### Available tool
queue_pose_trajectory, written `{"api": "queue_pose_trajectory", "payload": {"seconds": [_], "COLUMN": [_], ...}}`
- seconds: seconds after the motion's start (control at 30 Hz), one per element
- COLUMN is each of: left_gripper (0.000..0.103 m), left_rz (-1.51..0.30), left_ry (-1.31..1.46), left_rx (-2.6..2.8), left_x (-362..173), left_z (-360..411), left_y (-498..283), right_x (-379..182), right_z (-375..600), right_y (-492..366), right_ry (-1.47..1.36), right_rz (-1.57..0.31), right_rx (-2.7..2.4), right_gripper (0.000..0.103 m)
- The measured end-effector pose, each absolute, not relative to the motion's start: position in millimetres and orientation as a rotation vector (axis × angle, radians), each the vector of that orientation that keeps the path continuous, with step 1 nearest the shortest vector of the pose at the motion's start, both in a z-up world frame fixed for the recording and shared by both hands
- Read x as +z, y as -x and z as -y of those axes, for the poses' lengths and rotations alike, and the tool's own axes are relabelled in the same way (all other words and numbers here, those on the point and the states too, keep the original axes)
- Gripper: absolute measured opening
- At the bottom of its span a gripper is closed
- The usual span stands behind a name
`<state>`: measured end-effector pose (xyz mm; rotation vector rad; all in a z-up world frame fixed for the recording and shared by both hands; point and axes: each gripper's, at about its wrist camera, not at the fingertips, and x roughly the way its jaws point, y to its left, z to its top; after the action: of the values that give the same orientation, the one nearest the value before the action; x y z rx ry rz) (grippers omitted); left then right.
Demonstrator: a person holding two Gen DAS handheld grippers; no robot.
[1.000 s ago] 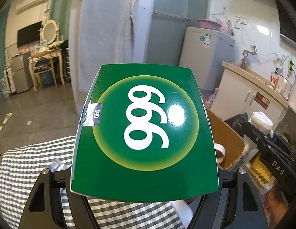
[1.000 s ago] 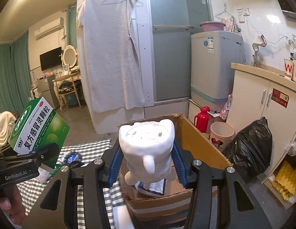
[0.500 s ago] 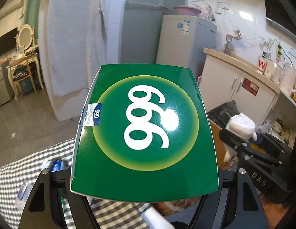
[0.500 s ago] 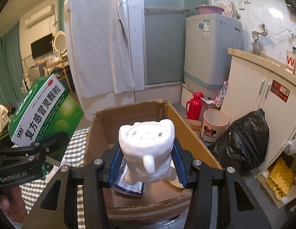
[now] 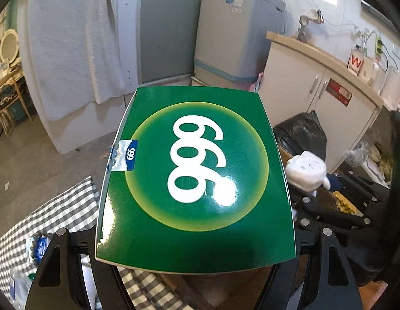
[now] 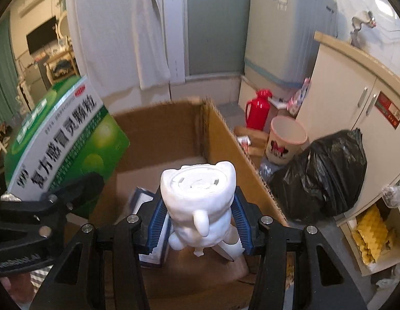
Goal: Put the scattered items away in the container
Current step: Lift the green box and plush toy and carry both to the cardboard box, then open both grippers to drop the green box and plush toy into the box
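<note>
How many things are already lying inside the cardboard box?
1 that shows: a blue and white packet on the floor of the cardboard box, behind the white figurine in the right claw. The figurine and claws may hide more.

Open room lies over the cardboard box (image 6: pixel 220 139), its top uncovered and much of its brown floor bare toward the far wall. Above its near half, the right tool (image 6: pixel 198 222) with a white figurine (image 6: pixel 200 201) fills the way; the green carton (image 6: pixel 63 139) crowds the box's left rim, apparently overhanging it. A black bag (image 6: pixel 321 178) stands just right of the box.
</note>
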<state>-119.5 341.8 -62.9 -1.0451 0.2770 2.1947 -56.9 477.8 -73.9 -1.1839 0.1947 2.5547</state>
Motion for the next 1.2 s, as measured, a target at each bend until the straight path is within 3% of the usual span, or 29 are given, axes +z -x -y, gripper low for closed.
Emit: {"api": "queue_pose_trajectory", "payload": {"seconds": [0.4,0.6,0.83,1.2], "left_gripper": [0.078,0.08,0.092,0.092], "left_rz": [-0.525,-0.518,-0.474,-0.406], "left_ry": [1.311,1.303,1.277,1.178], "left_rx": [2.0,1.99,2.02,2.11], "left_x": [-114.2,-111.4,-102.3,-63.5], "left_z": [-386.8,-389.5,-392.3,-375.8], "left_y": [138.3,132.5,133.1,132.3], "right_x": [-127.9,-126.9,-119.7,-89.7], "right_z": [-489.1,-495.4,-486.0,-478.1], "right_y": [76.9,74.2,69.0,51.2], "right_ry": [1.486,1.511,1.461,1.304], "right_rz": [-0.122,-0.13,-0.111,-0.114], "right_rx": [2.433,2.407,2.444,2.498], "right_gripper": [0.048,0.049,0.078,0.08]}}
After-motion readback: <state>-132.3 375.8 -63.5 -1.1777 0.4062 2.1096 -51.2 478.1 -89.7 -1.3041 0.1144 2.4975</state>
